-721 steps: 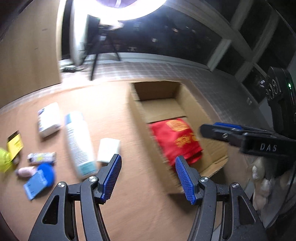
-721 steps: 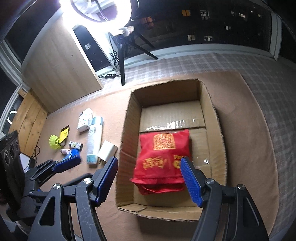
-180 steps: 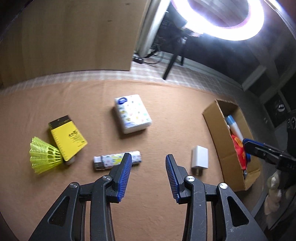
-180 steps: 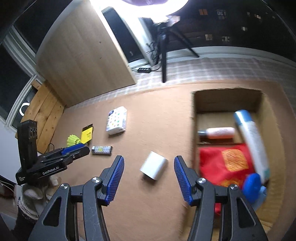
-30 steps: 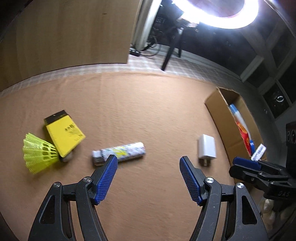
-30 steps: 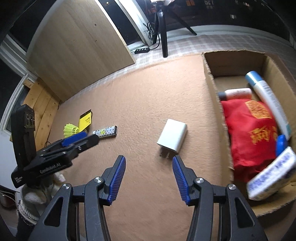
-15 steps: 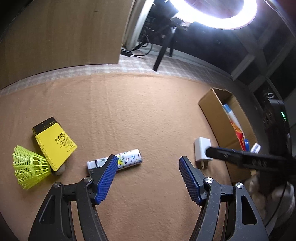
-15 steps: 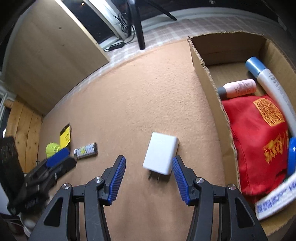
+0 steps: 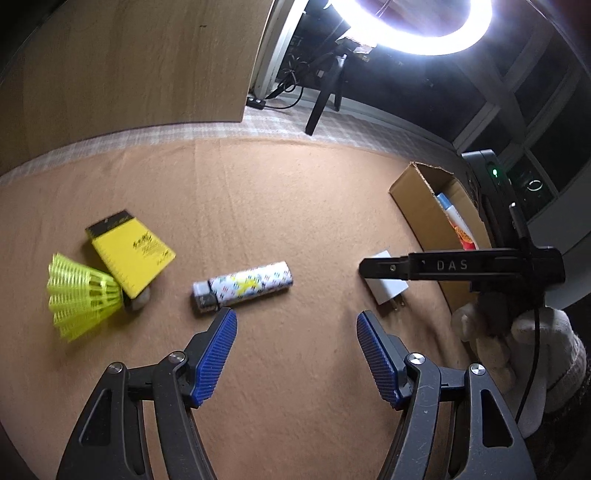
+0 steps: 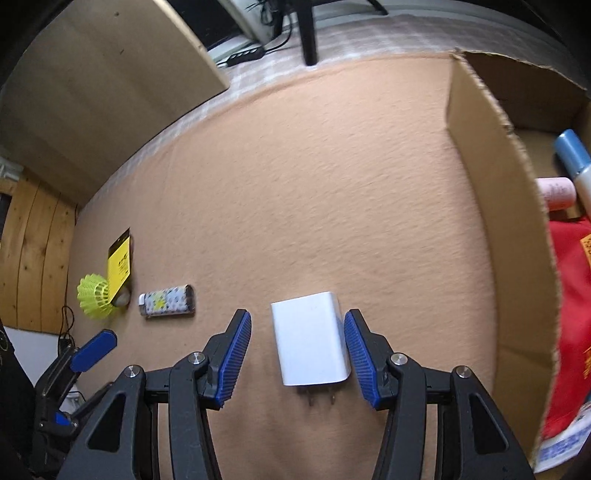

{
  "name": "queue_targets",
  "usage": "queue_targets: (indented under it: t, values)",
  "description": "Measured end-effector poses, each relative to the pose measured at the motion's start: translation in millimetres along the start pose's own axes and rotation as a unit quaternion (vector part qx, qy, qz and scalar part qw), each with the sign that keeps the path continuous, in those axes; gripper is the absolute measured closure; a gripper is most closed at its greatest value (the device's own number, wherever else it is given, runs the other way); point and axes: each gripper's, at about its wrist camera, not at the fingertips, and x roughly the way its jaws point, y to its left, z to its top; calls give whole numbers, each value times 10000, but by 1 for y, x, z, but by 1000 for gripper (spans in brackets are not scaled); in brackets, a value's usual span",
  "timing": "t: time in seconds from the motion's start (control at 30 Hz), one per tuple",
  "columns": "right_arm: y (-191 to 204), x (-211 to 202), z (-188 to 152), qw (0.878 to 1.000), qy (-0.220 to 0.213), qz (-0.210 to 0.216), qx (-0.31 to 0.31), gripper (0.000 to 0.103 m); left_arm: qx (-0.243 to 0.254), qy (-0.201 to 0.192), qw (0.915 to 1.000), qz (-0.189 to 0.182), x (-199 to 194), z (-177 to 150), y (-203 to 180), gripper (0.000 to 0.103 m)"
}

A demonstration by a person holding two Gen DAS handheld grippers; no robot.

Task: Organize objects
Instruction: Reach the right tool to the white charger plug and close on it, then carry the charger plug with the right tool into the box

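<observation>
A white plug charger lies on the tan mat, prongs toward the camera. My right gripper is open and low, its jaws on either side of the charger without touching it. It shows in the left wrist view over the charger. My left gripper is open and empty, just short of a patterned lighter. A yellow notepad and a yellow shuttlecock lie at the left. The cardboard box stands at the right.
Inside the box are a red bag, a pink bottle and a blue-capped tube. A wooden board and a ring light on a tripod stand behind the mat. A power strip lies on the floor.
My right gripper has dropped down and forward until its jaws straddle the white charger. My left gripper has moved closer to the lighter.
</observation>
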Motion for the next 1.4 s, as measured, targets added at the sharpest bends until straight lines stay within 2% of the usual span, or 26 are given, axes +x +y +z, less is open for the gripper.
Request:
queue_targets:
  t: [0.13, 0.23, 0.37, 0.6, 0.77, 0.87, 1.1, 1.4]
  values:
    - [9, 5, -6, 9993, 165, 330, 46, 54, -80, 89, 9999, -78, 5, -11, 1, 32]
    - [18, 10, -11, 9964, 338, 783, -9, 54, -90, 200, 9997, -119, 14, -15, -2, 32]
    - [22, 4, -16, 9979, 137, 611, -181, 54, -25, 312, 9992, -239, 27, -16, -14, 33]
    - [18, 3, -17, 9967, 234, 695, -335, 55, 25, 529, 9971, -540, 51, -8, -36, 35]
    - [18, 4, -16, 9951, 356, 766, -510, 58, 32, 686, 9956, -636, 68, -3, -46, 47]
    - [22, 8, -16, 9941, 450, 746, -645, 64, 34, 712, 9954, -643, 73, -3, -50, 53]
    - [22, 7, -19, 9942, 374, 616, -802, 68, 9, 621, 9968, -497, 72, -4, -53, 58]
    - [13, -36, -23, 9936, -66, 712, -874, 69, 219, 344, 9986, -344, 57, 9, -85, 58]
